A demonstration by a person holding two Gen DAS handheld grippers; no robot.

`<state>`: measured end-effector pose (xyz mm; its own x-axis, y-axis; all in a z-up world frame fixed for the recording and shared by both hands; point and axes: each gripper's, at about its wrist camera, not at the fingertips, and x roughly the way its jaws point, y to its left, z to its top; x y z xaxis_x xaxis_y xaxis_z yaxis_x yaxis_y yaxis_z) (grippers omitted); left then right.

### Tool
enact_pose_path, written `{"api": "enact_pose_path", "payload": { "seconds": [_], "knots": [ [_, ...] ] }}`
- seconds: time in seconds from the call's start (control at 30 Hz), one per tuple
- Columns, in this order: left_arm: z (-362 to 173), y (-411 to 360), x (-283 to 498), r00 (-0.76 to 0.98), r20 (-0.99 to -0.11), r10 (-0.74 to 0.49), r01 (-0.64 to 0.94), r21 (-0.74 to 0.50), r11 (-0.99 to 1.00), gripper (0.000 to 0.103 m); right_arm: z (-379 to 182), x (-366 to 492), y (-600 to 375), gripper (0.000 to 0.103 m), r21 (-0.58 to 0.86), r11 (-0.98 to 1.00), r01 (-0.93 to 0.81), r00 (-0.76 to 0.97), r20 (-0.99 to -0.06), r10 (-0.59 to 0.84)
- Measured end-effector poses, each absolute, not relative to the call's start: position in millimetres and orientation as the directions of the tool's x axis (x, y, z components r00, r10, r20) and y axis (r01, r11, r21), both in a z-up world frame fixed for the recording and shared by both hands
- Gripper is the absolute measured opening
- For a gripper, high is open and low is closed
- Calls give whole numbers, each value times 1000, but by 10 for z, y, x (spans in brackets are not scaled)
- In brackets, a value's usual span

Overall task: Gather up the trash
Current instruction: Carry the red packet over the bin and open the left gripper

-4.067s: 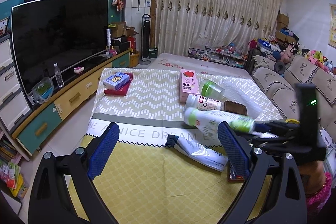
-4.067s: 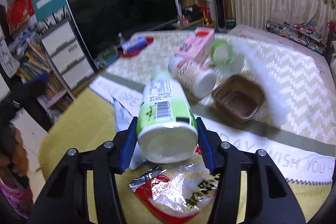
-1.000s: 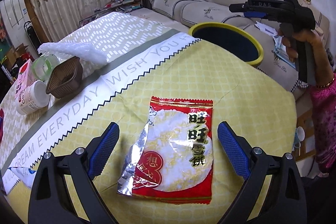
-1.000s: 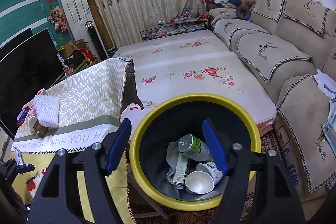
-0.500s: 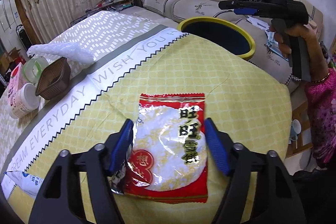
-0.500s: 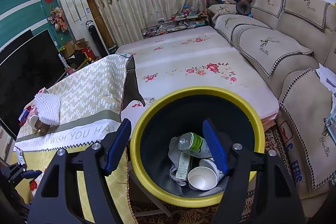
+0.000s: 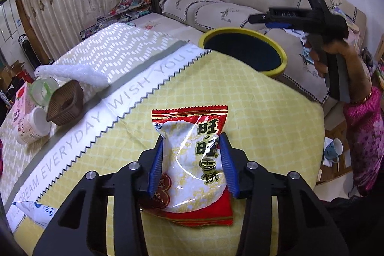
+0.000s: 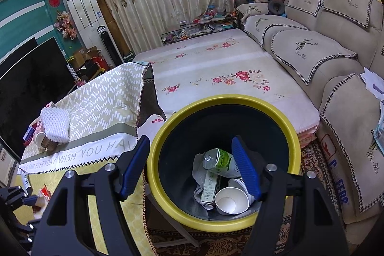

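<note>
Left gripper [image 7: 190,155] clamped on snack wrapper [image 7: 192,155] between its pads (thin film, lift slow); right gripper [image 8: 189,167] spread empty over bin [image 8: 294,136].

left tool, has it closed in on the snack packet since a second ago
Yes. The left tool has narrowed and now pinches the red snack packet, which lies on the yellow tablecloth.
</note>
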<state>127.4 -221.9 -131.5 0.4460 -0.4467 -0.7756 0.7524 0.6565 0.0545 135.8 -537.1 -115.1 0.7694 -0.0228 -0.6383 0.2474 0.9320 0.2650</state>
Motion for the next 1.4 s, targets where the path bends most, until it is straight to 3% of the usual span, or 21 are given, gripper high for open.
{"api": "enact_pose_path", "payload": {
  "seconds": [0.27, 0.6, 0.87, 1.17, 1.23, 1.33, 1.4],
  "knots": [
    [-1045, -2361, 1446, 467, -746, -475, 746, 45, 664, 44, -1054, 1159, -5422, 69, 198, 936, 292, 774, -624, -109],
    [-764, -3295, 1797, 405, -720, -564, 821, 15, 570, 44, -874, 699, -5752, 72, 152, 908, 391, 782, -574, -241],
    [-814, -4294, 2027, 311, -739, -598, 874, -26, 486, 44, -842, 402, -6016, 73, 154, 878, 454, 777, -551, -305],
    [-1207, -5125, 2295, 285, -794, -537, 883, 1, 469, 46, -909, 218, -6239, 74, 167, 849, 501, 760, -555, -339],
    [-1315, -5207, 2341, 278, -808, -519, 882, 2, 471, 50, -916, 195, -6269, 74, 171, 845, 506, 759, -555, -342],
    [-1444, -5312, 2382, 282, -820, -499, 878, 11, 478, 70, -930, 182, -6284, 74, 176, 843, 508, 758, -556, -341],
    [-1508, -5347, 2428, 289, -826, -484, 874, 22, 486, 72, -922, 174, -6282, 74, 177, 844, 506, 760, -555, -340]
  ]
}}
